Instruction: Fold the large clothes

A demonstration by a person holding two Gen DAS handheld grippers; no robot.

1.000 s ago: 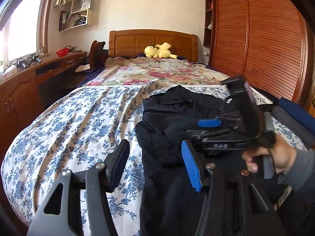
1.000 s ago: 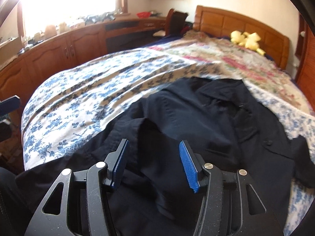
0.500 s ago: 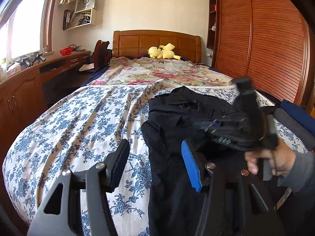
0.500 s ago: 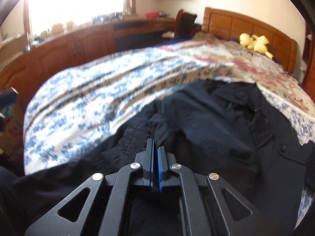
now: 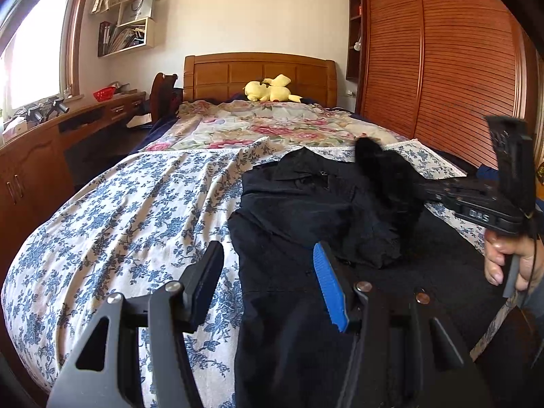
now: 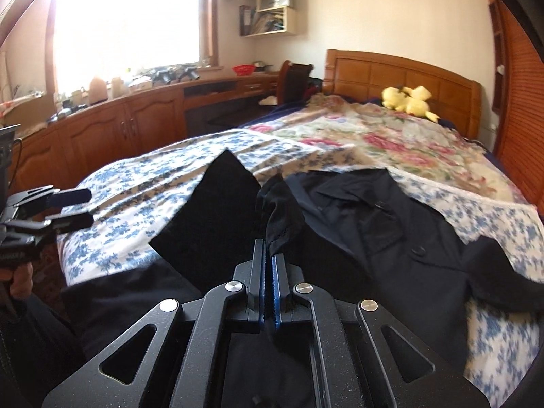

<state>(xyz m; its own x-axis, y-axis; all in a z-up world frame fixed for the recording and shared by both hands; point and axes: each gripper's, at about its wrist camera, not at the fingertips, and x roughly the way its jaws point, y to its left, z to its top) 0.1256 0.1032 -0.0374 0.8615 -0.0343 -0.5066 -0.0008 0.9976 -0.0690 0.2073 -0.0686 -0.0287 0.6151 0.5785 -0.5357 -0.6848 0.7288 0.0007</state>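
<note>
Since a second ago the right tool (image 6: pixel 267 282) has clamped onto the black coat's (image 6: pixel 374 224) sleeve, lifting it off the bed (image 5: pixel 129 210); first fold starting. Left tool (image 5: pixel 268 282) hangs spread, empty.

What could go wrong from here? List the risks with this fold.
1. The right gripper pinches only a thin edge of the black jacket; the fabric could slip out as it lifts.
2. The left gripper is open and holds nothing, so the jacket may drag and bunch across the floral bedsheet rather than folding cleanly.
</note>
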